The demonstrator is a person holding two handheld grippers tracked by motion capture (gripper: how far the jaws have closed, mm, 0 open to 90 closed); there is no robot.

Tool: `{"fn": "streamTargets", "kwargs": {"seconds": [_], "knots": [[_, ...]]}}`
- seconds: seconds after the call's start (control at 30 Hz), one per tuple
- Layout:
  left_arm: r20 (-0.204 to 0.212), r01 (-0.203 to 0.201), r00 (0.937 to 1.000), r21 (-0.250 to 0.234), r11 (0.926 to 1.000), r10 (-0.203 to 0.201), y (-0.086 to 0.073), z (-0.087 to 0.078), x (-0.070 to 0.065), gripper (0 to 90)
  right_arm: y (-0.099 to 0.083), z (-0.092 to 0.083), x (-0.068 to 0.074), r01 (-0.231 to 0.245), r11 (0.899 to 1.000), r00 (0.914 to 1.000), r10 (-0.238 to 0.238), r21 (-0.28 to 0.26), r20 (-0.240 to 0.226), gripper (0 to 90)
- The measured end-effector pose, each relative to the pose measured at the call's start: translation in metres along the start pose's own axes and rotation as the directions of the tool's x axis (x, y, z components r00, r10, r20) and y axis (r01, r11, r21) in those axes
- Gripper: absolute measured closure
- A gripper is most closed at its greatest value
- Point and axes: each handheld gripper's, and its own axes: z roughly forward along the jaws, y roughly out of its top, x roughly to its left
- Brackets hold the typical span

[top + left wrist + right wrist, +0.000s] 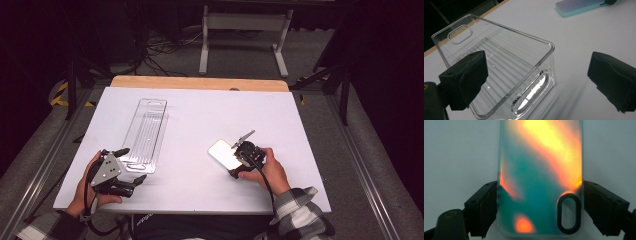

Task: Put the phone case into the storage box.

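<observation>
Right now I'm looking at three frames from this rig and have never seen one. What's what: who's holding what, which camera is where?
There is no robot arm here. A person sits at a table with a white board on it and holds a hand-operated two-jaw gripper in each hand.

The wide picture comes from a fixed camera above the person, looking forward and down. The other two come from cameras riding on the grippers, looking along their black jaws.

On the board lie a long clear plastic package tray and a phone case with a teal and orange sheen.

The left gripper is open. One jaw is over the tray's near end, the other over the bare board, and it grips nothing.

The right gripper has its jaws against the two long edges of the phone case, at the end with the camera cutout, so it appears to be gripping it.
</observation>
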Motion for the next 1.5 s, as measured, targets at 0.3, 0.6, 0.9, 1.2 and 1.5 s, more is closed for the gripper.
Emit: {"fn": "streamTargets", "kwargs": {"seconds": [0.3, 0.6, 0.9, 1.2, 1.5], "knots": [[-0.001, -0.014, 0.9999, 0.004, 0.9999, 0.014, 0.001, 0.001, -0.003, 3.9, -0.001, -0.002, 0.0, 0.002, 0.999, 0.9998, -0.001, -0.044, 0.018, 17.8], [-0.021, -0.08, 0.9965, 0.013, 0.9967, 0.08, 0.006, 0.002, -0.008, 3.6, 0.0, -0.011, -0.001, -0.012, 0.996, 0.9999, 0.012, -0.094, -0.002, 17.7], [-0.048, -0.269, 0.9617, 0.027, 0.9628, 0.27, 0.026, 0.014, -0.031, 5.9, 0.002, -0.025, 0.002, -0.03, 0.985, 0.9979, 0.02, -0.169, -0.062, 17.7], [-0.052, -0.357, 0.9324, 0.022, 0.9339, 0.358, 0.042, 0.027, -0.045, 11.3, 0.012, -0.032, 0.015, -0.018, 0.98, 0.9957, -0.001, -0.198, -0.093, 17.6], [-0.065, -0.43, 0.9007, 0.01, 0.9028, 0.43, 0.058, 0.046, -0.059, 15.5, 0.03, -0.034, 0.034, 0.006, 0.976, 0.9897, -0.037, -0.22, -0.139, 17.6]]}}
